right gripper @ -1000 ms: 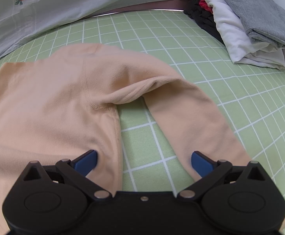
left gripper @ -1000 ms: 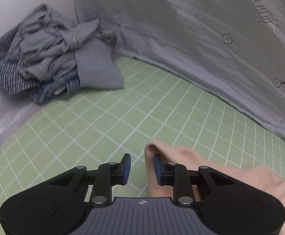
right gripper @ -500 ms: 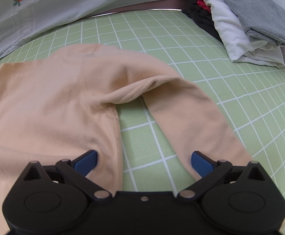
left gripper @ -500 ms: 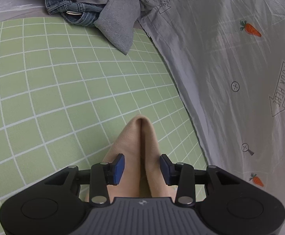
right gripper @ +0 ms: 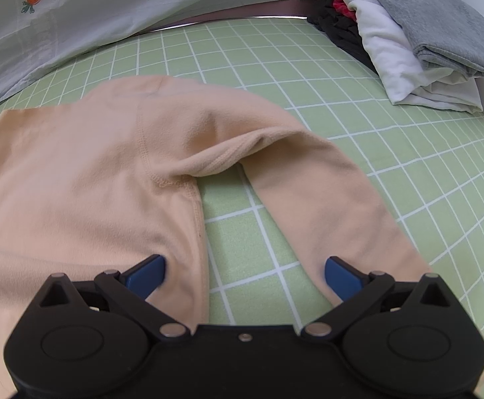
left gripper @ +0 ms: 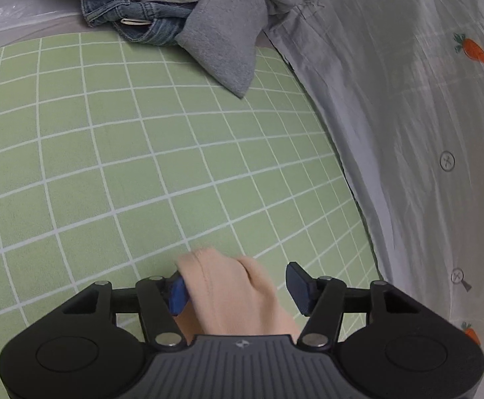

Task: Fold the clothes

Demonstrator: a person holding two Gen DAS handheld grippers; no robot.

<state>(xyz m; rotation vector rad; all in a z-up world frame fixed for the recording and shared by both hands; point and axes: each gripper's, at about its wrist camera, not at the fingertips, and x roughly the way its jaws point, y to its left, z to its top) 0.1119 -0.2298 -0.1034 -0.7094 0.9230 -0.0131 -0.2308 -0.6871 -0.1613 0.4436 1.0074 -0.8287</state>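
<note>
clothes heap [left gripper: 182, 10] beyond peach garment [left gripper: 228, 292]

A garment [right gripper: 85, 179] lay spread on the gridded mat [right gripper: 391, 173], its body to the left and one sleeve [right gripper: 328, 206] running toward the near right. The right gripper [right gripper: 244, 274] hung over the near edge, one finger above the body, the other above the sleeve, bare mat between them. A folded stack [right gripper: 424, 43] sat at the far right corner. A sheet [right gripper: 92, 10] bordered the mat's far side.

In the left wrist view, a fold of the garment [left gripper: 228, 292] sat between the left gripper [left gripper: 238, 287] fingers, seemingly touching only the left one. A heap of clothes [left gripper: 188, 10] lay at the far edge, the sheet [left gripper: 408, 133] along the right.
</note>
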